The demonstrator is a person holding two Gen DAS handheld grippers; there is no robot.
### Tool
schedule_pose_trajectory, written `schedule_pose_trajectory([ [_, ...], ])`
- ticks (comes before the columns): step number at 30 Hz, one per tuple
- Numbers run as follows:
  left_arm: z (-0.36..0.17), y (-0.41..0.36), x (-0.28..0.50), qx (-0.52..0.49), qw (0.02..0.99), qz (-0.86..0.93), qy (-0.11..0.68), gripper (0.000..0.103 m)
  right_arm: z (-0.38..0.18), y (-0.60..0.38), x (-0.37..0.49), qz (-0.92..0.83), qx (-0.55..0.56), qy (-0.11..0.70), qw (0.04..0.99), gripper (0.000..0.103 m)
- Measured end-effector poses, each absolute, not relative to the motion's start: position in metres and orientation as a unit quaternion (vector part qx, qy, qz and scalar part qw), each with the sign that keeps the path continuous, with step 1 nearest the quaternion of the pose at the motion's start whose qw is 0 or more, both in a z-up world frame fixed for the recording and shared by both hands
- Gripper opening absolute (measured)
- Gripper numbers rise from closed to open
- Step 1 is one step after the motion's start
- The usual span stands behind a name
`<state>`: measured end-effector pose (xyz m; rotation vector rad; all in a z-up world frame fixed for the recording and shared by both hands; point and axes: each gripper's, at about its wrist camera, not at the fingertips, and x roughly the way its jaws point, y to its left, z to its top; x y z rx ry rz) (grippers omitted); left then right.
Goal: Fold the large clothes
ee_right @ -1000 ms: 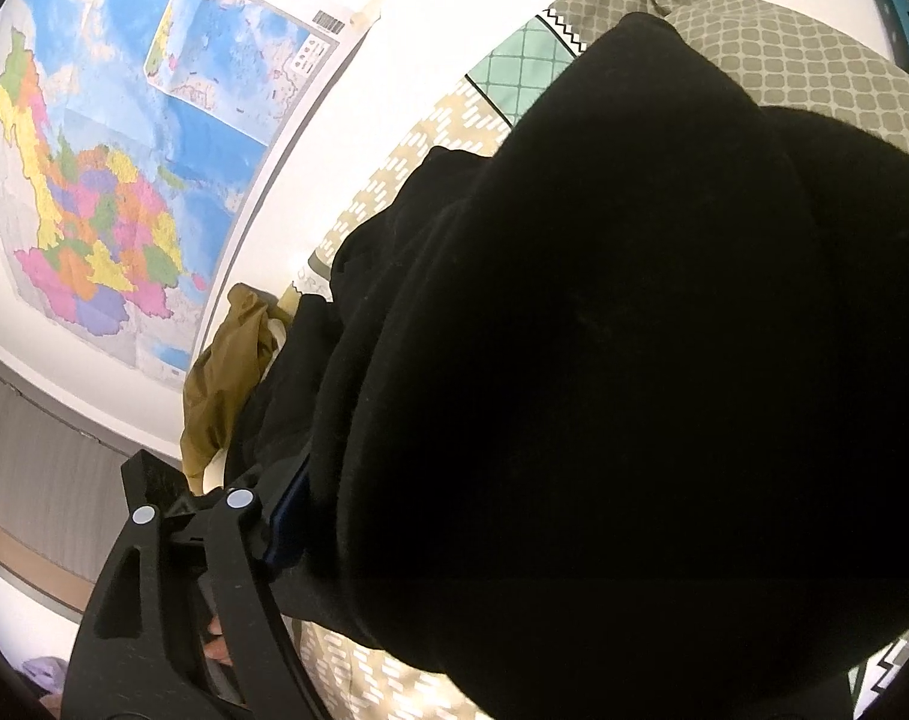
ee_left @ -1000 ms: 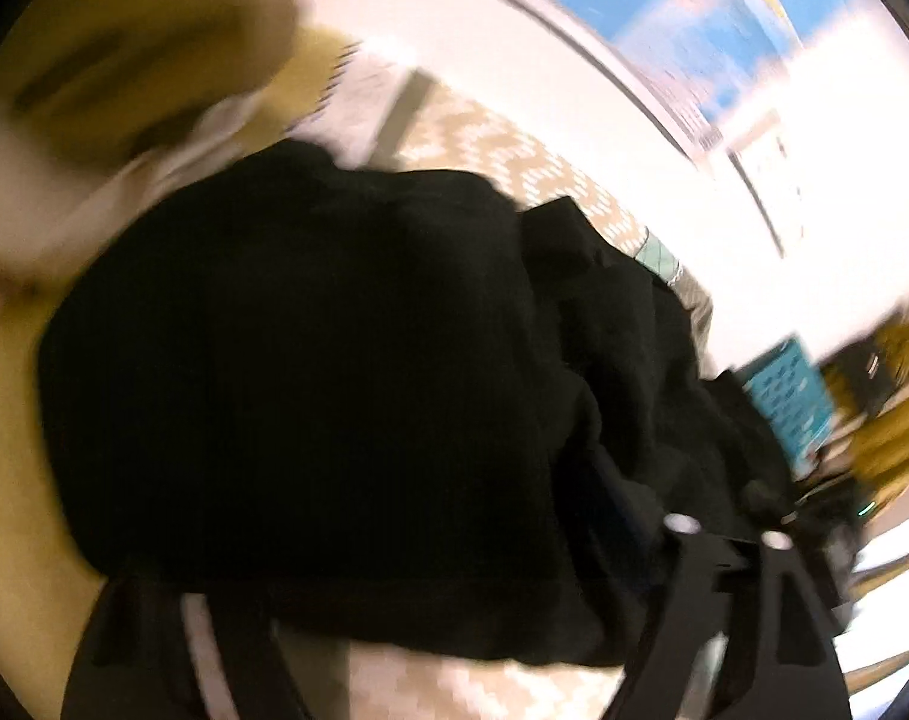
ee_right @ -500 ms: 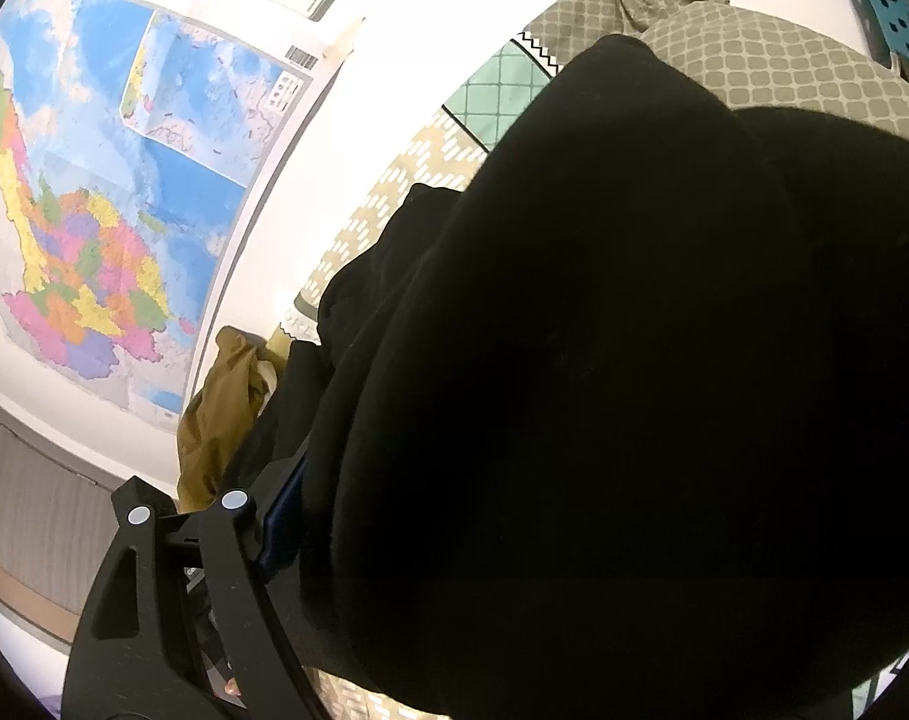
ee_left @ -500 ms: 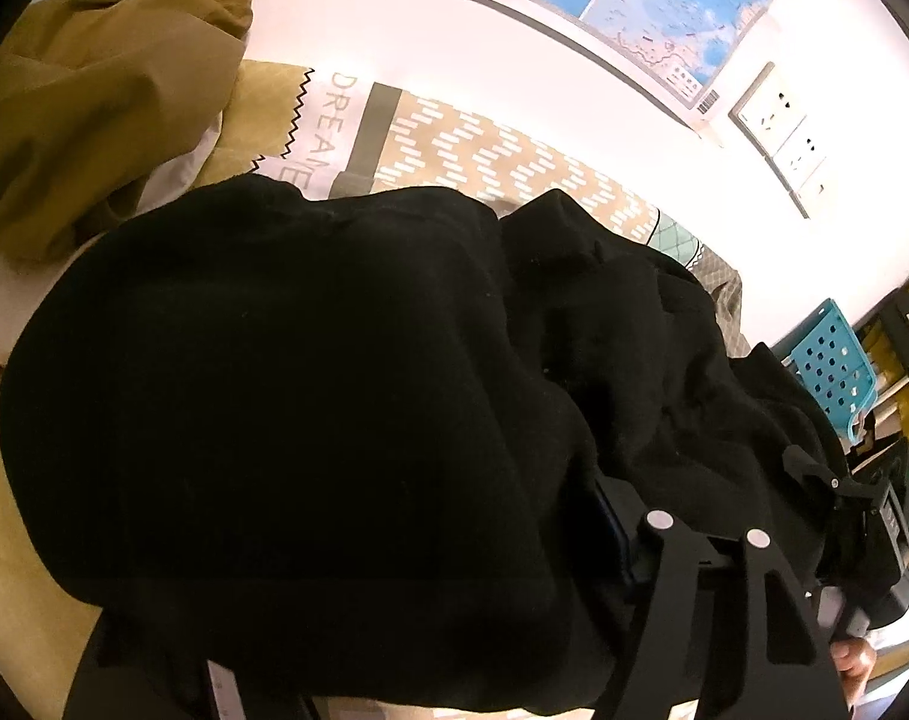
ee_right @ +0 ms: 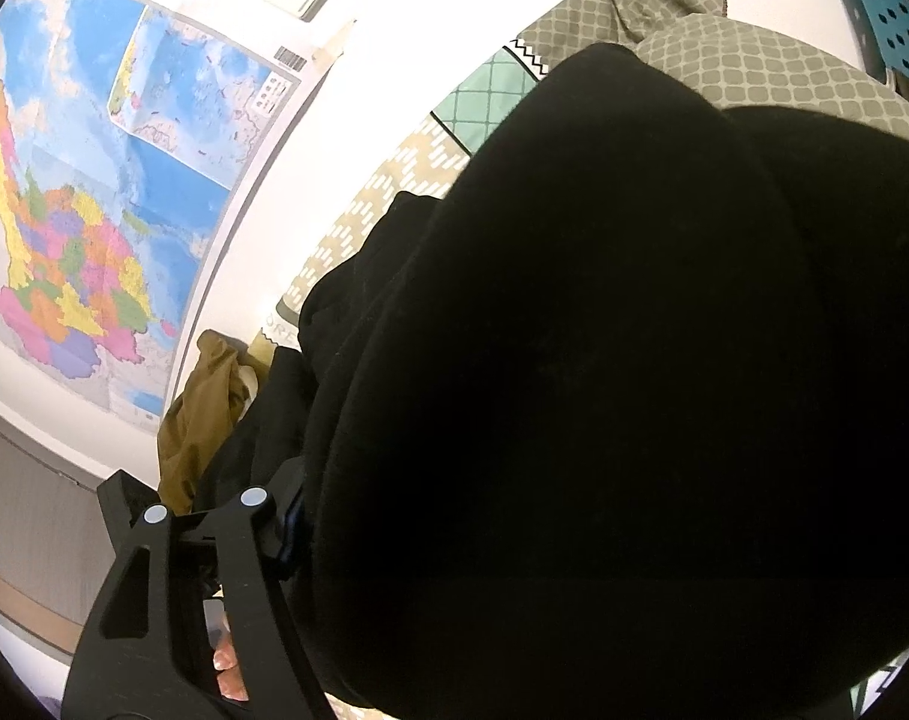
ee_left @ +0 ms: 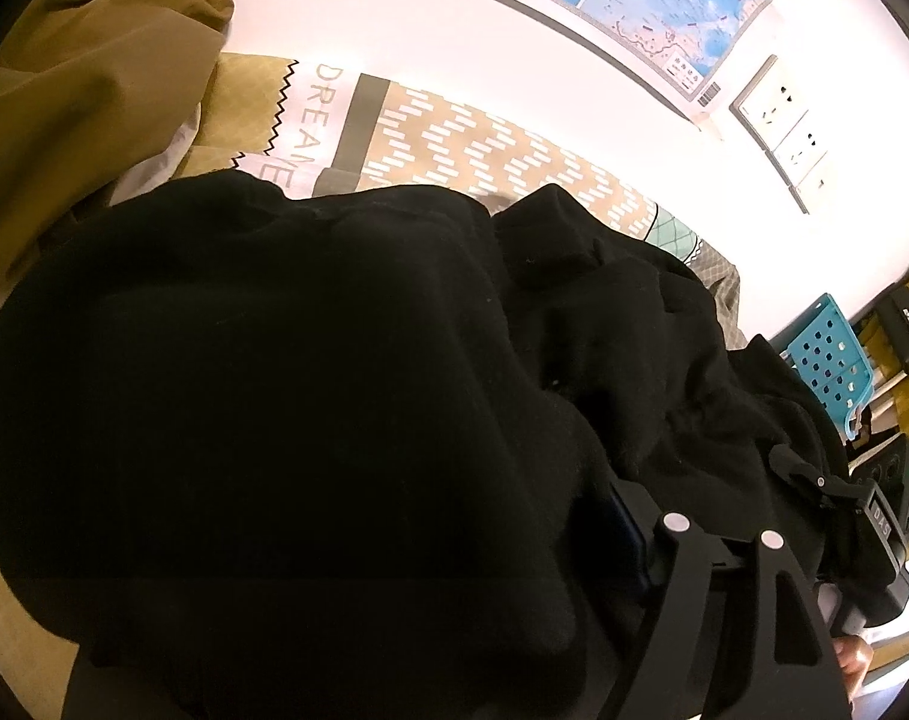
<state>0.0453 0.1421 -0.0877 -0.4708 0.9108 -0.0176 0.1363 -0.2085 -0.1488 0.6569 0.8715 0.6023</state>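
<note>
**Inspector:** Location of the bulky black fabric garment [ee_left: 274, 390]?

**Assistant:** It is heaped on a patterned cover [ee_left: 454, 144] printed in tan, white and grey, which runs along a white wall. The cloth fills most of both wrist views. A crumpled olive-brown cloth [ee_left: 82, 108] lies beside it on the same cover.

**Inspector:** Left gripper [ee_left: 364, 570]?

**Assistant:** Of its black fingers [ee_left: 754, 612] only one shows; the other is buried under the garment. The jaws have just been opening, with black cloth bunched between them. Whether the pads press on it I cannot tell.

**Inspector:** Right gripper [ee_right: 574, 570]?

**Assistant:** Same finding. One of its fingers [ee_right: 238, 570] is in sight at the lower left, the other covered. The jaws have just been closing, the garment mounded between them; a firm clamp cannot be confirmed.

**Inspector:** Surroundings?

**Assistant:** A coloured wall map [ee_right: 94, 210], a white socket panel [ee_left: 778, 114] and a turquoise perforated plastic panel [ee_left: 832, 354] past the far end of the cover.
</note>
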Motion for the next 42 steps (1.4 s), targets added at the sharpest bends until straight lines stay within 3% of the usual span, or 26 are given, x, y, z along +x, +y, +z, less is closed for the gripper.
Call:
schedule_pose_trajectory([
  [8,-0.088,0.138,0.048,-0.219,0.872,-0.010,0.438,0.080,-0.149,-0.207,0.137,0.278,0.313,0.406,0.812,0.075],
  [10,-0.087,0.138,0.048,-0.217,0.872,-0.009,0.439,0.079,-0.149,-0.207,0.137,0.276,0.309,0.407,0.814,0.068],
  [12,-0.086,0.139,0.048,-0.217,0.872,-0.013,0.439,0.075,-0.149,-0.207,0.136,0.279,0.303,0.408,0.814,0.049],
  [16,-0.086,0.140,0.050,-0.221,0.869,-0.016,0.442,0.072,-0.146,-0.205,0.135,0.296,0.301,0.404,0.812,0.036],
  [19,-0.086,0.140,0.052,-0.224,0.868,-0.020,0.443,0.069,-0.145,-0.204,0.136,0.300,0.298,0.404,0.811,0.035],
  [21,-0.086,0.142,0.055,-0.228,0.865,-0.024,0.446,0.068,-0.147,-0.206,0.139,0.301,0.307,0.409,0.805,0.043],
  [27,-0.087,0.143,0.061,-0.230,0.861,-0.031,0.452,0.066,-0.150,-0.207,0.145,0.308,0.318,0.413,0.796,0.049],
  [33,-0.083,0.142,0.063,-0.228,0.858,-0.032,0.459,0.054,-0.147,-0.213,0.141,0.320,0.318,0.406,0.795,0.028],
  [42,-0.075,0.136,0.059,-0.210,0.864,-0.029,0.457,0.046,-0.139,-0.215,0.138,0.342,0.327,0.401,0.784,0.023],
])
